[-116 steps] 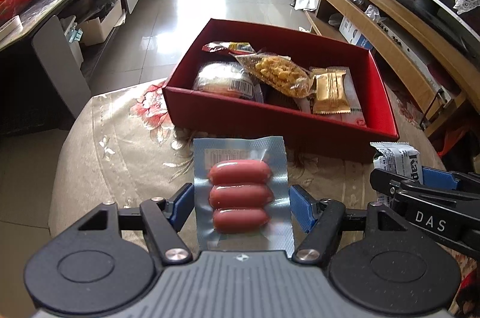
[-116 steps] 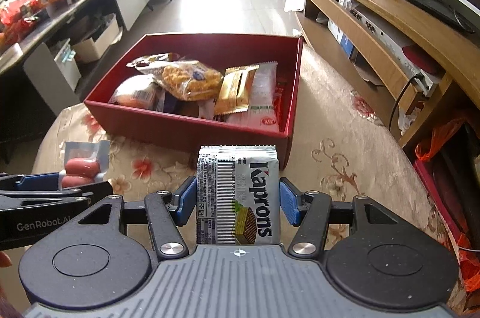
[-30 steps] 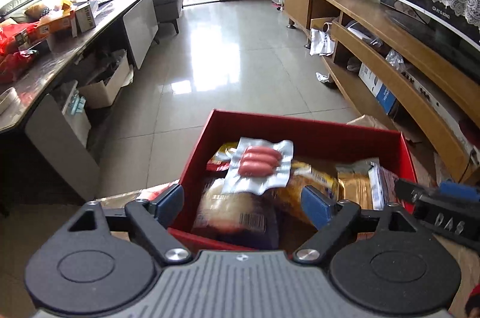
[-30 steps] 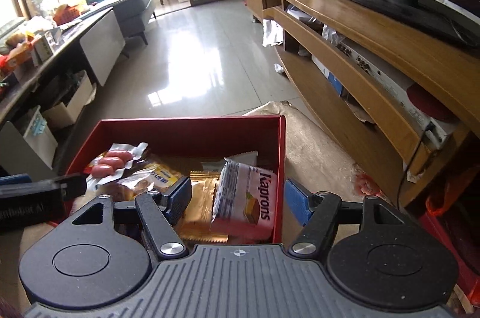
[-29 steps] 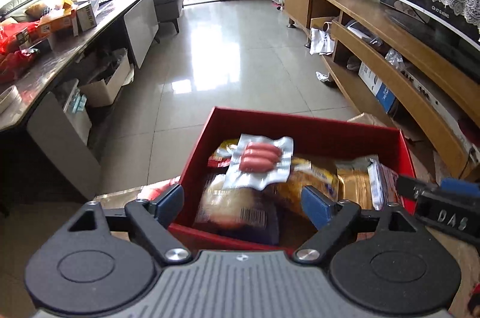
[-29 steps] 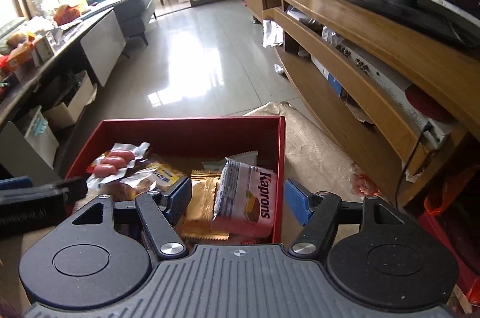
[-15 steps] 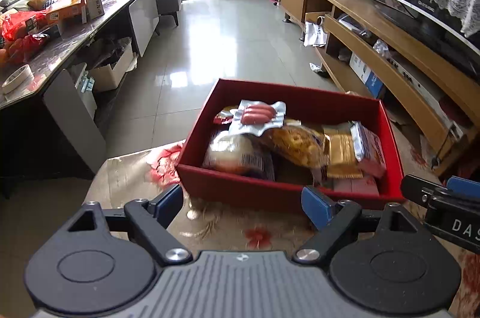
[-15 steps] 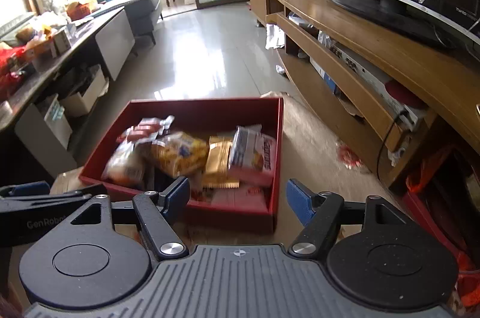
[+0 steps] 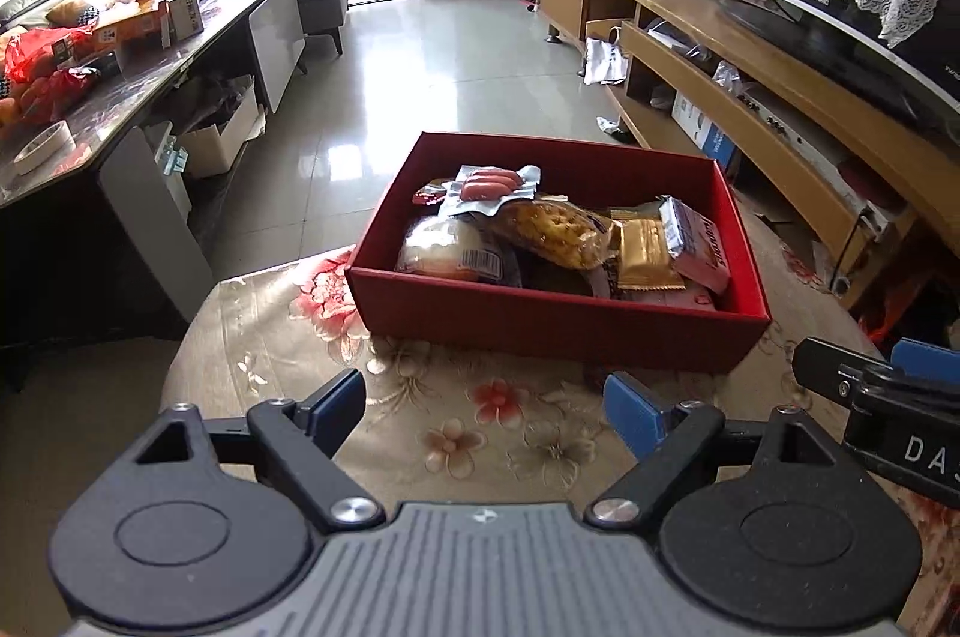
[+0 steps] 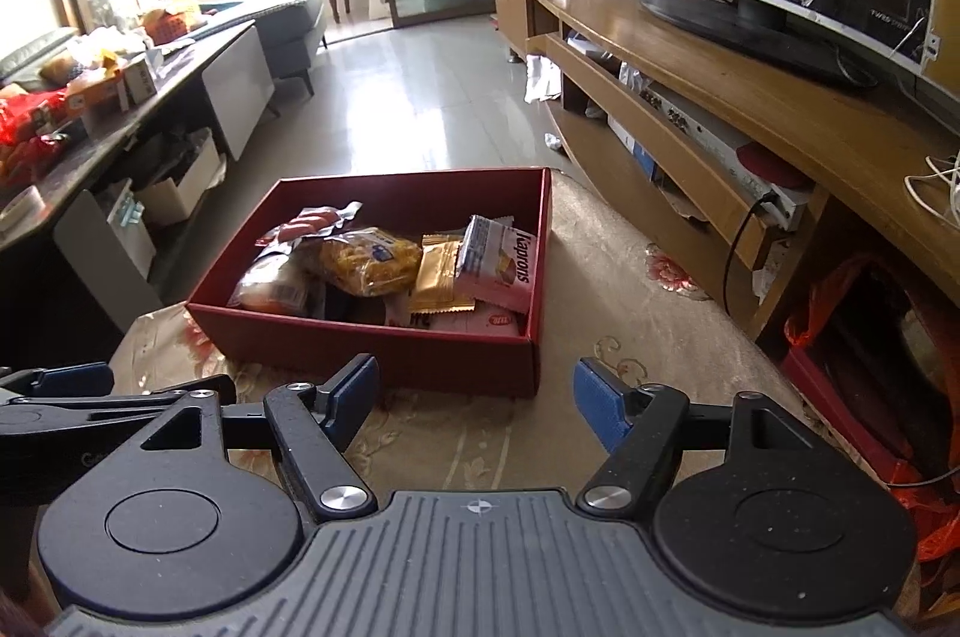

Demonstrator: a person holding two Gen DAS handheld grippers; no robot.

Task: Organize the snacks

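Observation:
A red box stands on the floral-cloth table and holds several snacks. The sausage pack lies on top at the back left. The Kaprons wafer pack leans at the right side, next to a gold packet, a yellow snack bag and a bread bag. My left gripper is open and empty, held in front of the box. My right gripper is open and empty, also in front of the box.
The floral tablecloth covers the table around the box. A wooden TV stand runs along the right. A dark cluttered counter runs along the left. Tiled floor lies beyond. An orange bag sits low on the right.
Both grippers let go of their packs into the box and pulled back toward me. The sausage pack and the wafer pack now lie in the box.

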